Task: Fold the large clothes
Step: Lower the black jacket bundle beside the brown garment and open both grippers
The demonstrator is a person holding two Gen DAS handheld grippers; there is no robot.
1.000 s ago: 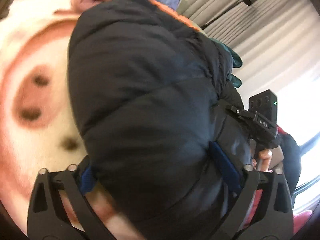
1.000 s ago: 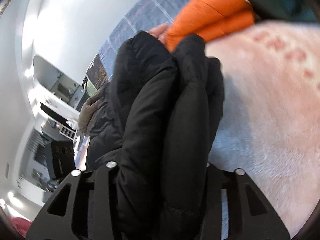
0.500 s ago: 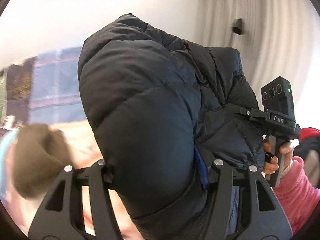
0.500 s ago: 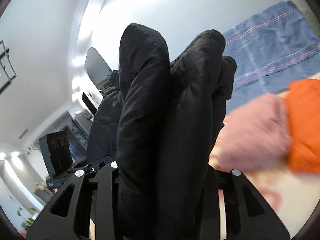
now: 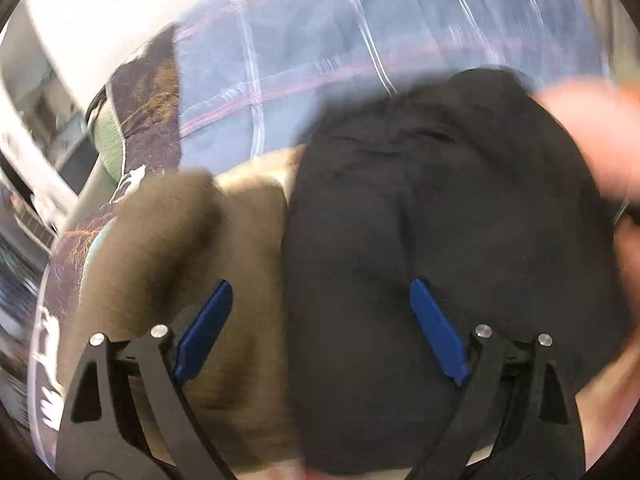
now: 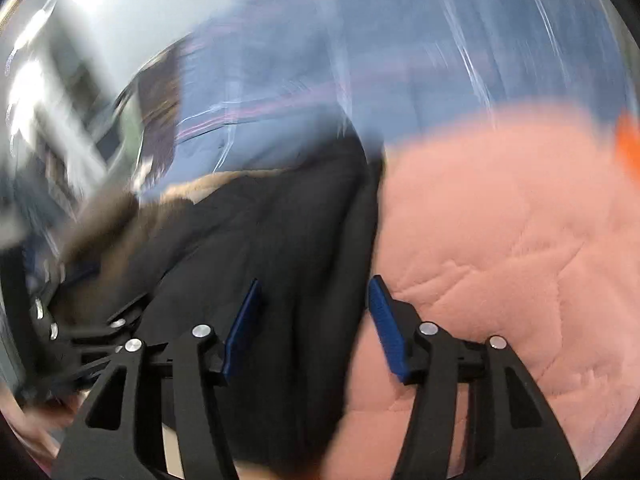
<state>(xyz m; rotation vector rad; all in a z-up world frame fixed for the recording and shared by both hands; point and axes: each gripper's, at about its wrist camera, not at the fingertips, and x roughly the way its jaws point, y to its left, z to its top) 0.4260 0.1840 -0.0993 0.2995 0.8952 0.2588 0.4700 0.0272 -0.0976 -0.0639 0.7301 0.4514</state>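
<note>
In the left wrist view, at about nine o'clock, a dark printed pillow [image 5: 148, 92] leans at the edge of the bed, and from ten to two o'clock a blue plaid blanket [image 5: 320, 40] fills the top of the frame. Below it, a brown fur trim [image 5: 160, 240] lies just left of centre, touching the black puffer jacket [image 5: 440, 220], which rests on the bed from the centre out toward four o'clock (everything is smeared by motion blur). The left gripper [image 5: 320, 328] has just been opening; its blue pads [image 5: 204, 328] stand spread wide, with the jacket and fur beyond them but not pressed by either pad. At two to three o'clock a blurred pink shape [image 5: 592, 132] covers the jacket's edge. In the right wrist view the jacket [image 6: 280, 220] lies at centre, between the plaid blanket [image 6: 400, 60] at twelve o'clock and a pink fleece garment [image 6: 500, 240] at three o'clock. The right gripper [image 6: 314, 328] has also just been opening; its pads [image 6: 384, 332] stand apart, a fold of jacket between them, unpinched.
</note>
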